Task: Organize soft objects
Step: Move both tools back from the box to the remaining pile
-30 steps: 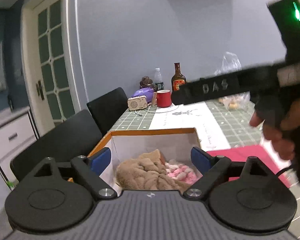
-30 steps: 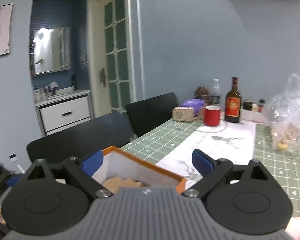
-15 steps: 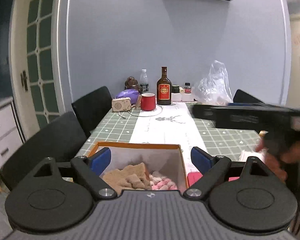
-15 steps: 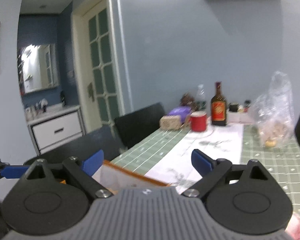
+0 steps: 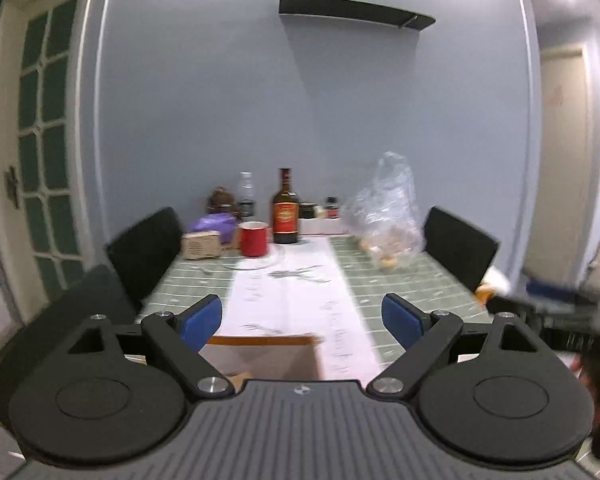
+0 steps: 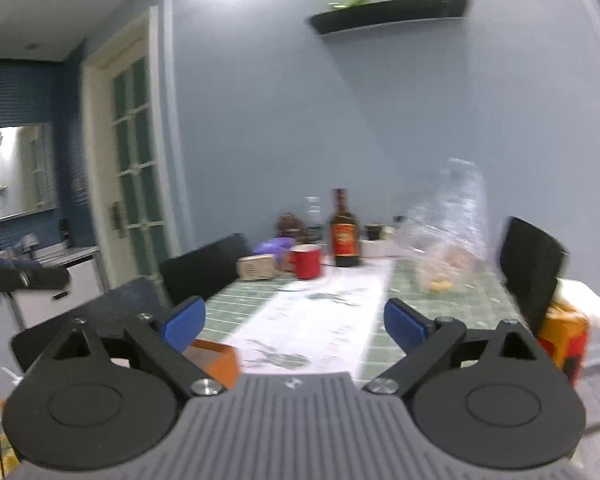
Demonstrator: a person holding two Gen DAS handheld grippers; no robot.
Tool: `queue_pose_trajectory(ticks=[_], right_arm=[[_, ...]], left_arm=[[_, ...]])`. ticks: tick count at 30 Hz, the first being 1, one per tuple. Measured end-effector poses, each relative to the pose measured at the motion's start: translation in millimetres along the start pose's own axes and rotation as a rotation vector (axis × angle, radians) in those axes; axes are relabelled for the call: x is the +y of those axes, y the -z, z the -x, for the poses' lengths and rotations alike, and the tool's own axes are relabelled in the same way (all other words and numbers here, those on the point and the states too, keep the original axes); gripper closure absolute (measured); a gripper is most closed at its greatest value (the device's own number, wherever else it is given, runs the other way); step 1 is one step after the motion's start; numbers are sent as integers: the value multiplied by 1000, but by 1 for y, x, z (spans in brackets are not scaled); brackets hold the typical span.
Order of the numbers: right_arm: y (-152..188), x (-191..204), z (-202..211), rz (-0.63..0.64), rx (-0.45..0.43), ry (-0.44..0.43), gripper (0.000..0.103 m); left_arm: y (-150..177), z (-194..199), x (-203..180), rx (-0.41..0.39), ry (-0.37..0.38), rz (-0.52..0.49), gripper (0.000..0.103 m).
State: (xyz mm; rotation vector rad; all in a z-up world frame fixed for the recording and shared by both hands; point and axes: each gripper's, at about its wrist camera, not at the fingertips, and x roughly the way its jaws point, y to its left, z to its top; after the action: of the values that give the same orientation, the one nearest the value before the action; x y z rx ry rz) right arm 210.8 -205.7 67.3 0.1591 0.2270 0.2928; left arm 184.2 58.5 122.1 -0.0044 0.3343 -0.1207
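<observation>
Hovering left gripper (image 5: pixel 302 320) wide over box (image 5: pixel 260 340) | right gripper (image 6: pixel 294 322) wide; yellow-red package (image 6: pixel 564 332) there only

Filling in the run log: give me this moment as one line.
left tongs: open, empty | right tongs: open, empty | box: near table edge, contents hidden | views blurred

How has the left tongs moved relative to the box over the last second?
Yes: the left tongs has pulled back and tilted up. The box has dropped low in view, its contents hidden, and the wall shelf now shows.
</observation>
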Motion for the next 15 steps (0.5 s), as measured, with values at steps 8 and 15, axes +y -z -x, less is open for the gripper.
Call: queue_pose_trajectory(ticks=[8,15], right_arm=[[33,-50,-25,-129,110,120,8],[74,-44,-80,-123,328,141,14]], left_arm=[[8,-15,-23,-43,71,-58,0],[15,-16,-22,-77,43,-31,0]])
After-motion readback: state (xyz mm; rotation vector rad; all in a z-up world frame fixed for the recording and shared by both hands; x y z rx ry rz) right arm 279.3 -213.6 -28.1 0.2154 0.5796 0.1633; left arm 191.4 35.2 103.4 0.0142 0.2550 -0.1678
